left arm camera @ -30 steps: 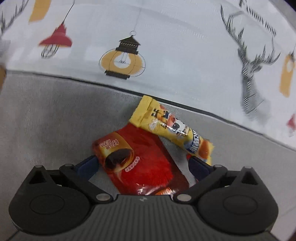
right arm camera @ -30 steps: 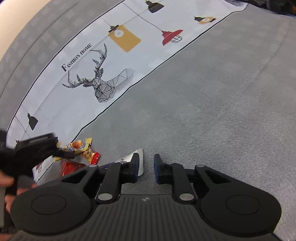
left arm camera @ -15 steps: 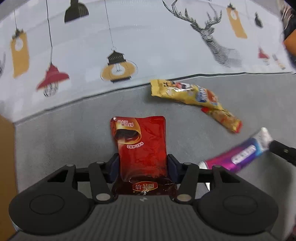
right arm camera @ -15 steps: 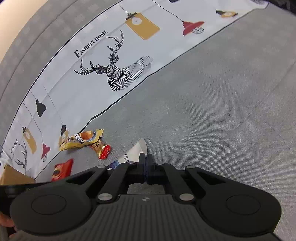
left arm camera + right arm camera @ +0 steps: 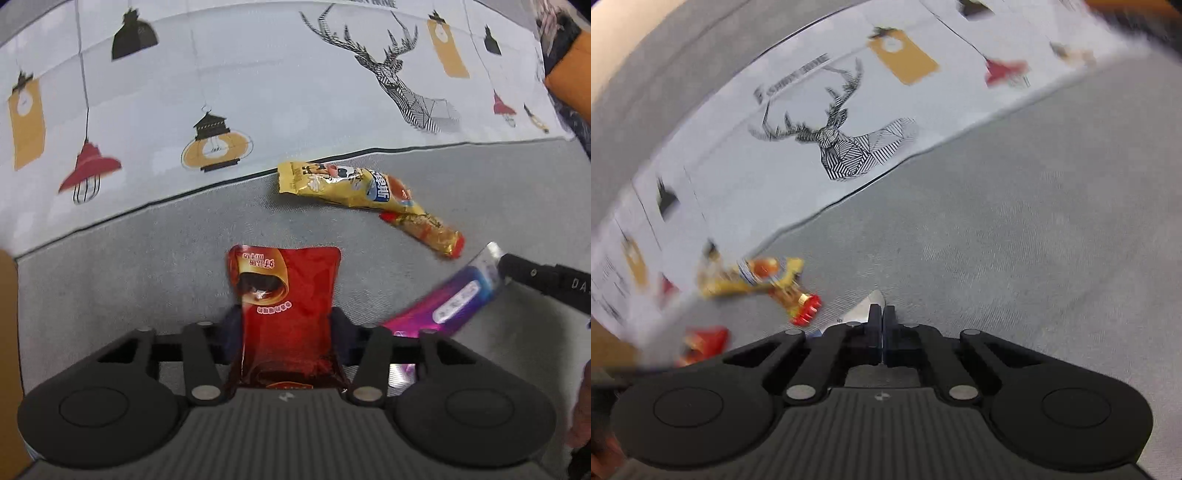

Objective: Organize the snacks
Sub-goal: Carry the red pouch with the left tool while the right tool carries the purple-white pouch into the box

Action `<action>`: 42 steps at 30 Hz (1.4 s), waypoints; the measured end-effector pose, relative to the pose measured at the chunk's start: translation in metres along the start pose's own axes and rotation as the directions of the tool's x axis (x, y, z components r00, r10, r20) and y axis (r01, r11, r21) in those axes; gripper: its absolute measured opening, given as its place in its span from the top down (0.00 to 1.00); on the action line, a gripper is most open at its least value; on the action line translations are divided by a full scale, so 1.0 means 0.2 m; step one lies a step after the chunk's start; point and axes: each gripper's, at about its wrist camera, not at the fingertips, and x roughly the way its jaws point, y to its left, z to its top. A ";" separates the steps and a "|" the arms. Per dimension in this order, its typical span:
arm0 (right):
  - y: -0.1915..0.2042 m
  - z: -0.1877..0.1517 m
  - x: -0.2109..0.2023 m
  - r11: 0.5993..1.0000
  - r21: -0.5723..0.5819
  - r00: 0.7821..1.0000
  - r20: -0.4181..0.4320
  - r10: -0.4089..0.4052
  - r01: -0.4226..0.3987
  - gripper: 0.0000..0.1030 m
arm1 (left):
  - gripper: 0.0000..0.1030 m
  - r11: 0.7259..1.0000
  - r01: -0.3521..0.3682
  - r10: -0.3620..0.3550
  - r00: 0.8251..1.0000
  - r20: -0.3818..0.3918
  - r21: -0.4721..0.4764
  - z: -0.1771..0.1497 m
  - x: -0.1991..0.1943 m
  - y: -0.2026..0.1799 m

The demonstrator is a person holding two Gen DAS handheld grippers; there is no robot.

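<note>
Looking down my left claw (image 5: 284,332), whose jaws have just been closing onto the red pouch (image 5: 286,299) on the grey desk (image 5: 129,280), I see the purple packet (image 5: 448,301) pinched in my clenched right claw (image 5: 882,325), whose own blurred view adds "HOME" beside the printed deer (image 5: 846,147).

Even, bright light, soft shadows; fisheye bends the edges; glare on the red packet (image 5: 286,295); the right wrist view is motion-blurred

1 red snack pouch (image 5: 291,295), 2 yellow snack packets (image 5: 343,184), 1 purple snack bar (image 5: 450,302)
</note>
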 end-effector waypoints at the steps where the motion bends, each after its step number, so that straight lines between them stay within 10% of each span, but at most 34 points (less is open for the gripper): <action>1: 0.00 0.01 -0.01 1.000 -0.002 1.000 0.002 0.006 -0.006 1.00 | 0.51 1.000 0.010 -0.010 1.000 -0.003 -0.014 -0.01 -0.01 0.02; 13: 0.27 -0.01 -0.51 0.986 -0.140 0.975 0.192 0.112 -0.086 1.00 | 0.52 0.996 0.061 -0.055 0.995 0.080 -0.072 -0.14 -0.49 0.14; 30: 1.27 -0.20 -1.09 0.846 -0.512 0.930 0.217 0.298 -0.151 1.00 | 0.52 0.995 -0.025 0.056 0.945 0.322 -0.100 -0.35 -1.40 0.59; 34: 1.50 -0.29 -1.08 0.779 -0.618 0.934 0.206 0.293 -0.108 1.00 | 0.52 0.982 0.009 0.047 0.955 0.292 -0.189 -0.43 -1.49 0.80; 39: 1.29 -0.48 -0.71 0.833 -0.539 0.988 0.018 0.156 -0.122 0.82 | 0.52 0.981 -0.017 0.076 0.951 0.300 -0.193 -0.52 -1.51 0.95; 42: 1.21 -0.67 -0.52 0.820 -0.557 0.991 -0.070 0.114 -0.134 0.48 | 0.52 0.979 -0.026 0.082 0.960 0.269 -0.204 -0.56 -1.44 1.02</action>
